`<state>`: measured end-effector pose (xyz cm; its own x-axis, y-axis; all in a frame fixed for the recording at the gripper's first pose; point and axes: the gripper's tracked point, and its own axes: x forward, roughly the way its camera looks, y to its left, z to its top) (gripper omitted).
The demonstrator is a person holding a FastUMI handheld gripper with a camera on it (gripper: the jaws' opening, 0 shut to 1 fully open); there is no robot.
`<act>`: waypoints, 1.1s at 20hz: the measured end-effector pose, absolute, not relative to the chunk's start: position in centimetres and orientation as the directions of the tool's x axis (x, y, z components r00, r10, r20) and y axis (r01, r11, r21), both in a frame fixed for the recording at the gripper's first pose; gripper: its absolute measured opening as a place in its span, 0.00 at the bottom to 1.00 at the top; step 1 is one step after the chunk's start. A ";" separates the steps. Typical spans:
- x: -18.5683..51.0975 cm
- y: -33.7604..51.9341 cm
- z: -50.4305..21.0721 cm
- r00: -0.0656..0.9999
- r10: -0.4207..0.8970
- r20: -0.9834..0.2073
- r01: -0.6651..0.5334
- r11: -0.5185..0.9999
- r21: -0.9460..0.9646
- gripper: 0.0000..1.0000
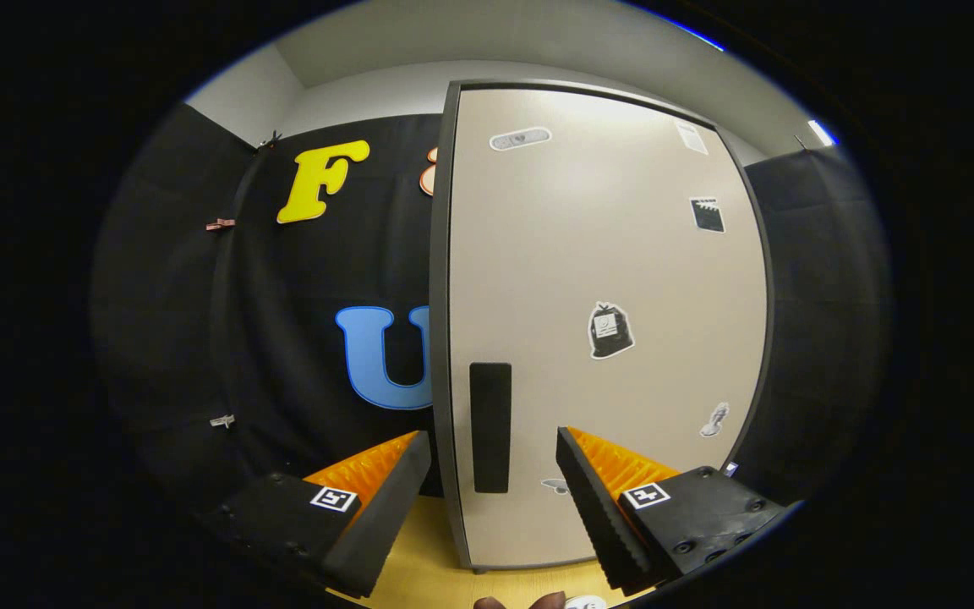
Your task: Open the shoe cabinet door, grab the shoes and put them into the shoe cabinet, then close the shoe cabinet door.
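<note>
One shoe cabinet [605, 338] stands upright on a light wooden tabletop [428, 575], directly ahead of the tongs [494, 461]. Its single door [622, 254] is pale beige with a dark grey frame and sits flush in that frame, so the door reads as closed.

One dark vertical handle [490, 427] is set on the door, close to the cabinet's left edge and in its lower half. The handle lies in line with the gap between the two fingers, just beyond their tips; contact with either finger is not seen.

The tongs are spread wide and hold nothing. The left finger [385, 499] sits left of the cabinet's left edge, over the black cloth wall [284, 338]. The right finger [597, 499] lies in front of the door, to the right of the handle.

Stickers counted on the door: six. One oblong sticker [520, 138] near the cabinet's top left, one pale label [691, 135] near its top right, one dark square [708, 214] below that label, one dark bag-shaped sticker [610, 330] near the door's middle, one small pale one [714, 419] near the lower right edge, and one partly hidden [555, 485] beside the right finger.

Two small clips [221, 224] are pinned to the cloth wall, well left of the cabinet.

Shoes: whether the small shapes at the near tabletop edge are shoes cannot be told.
</note>
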<state>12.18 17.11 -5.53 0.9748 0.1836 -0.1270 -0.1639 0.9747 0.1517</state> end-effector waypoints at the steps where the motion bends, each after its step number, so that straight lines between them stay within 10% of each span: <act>1: 13.3 17.3 -6.0 0.975 0.179 -0.133 -0.158 0.975 0.155 0.98; 6: 16.6 18.5 -8.0 0.971 0.184 -0.153 -0.159 0.974 0.165 0.96; 13: 17.3 17.8 -8.6 0.980 0.125 -0.154 -0.107 0.987 0.122 0.30; 22: 13.8 17.2 -7.2 0.978 0.170 -0.122 -0.150 0.977 0.153 0.13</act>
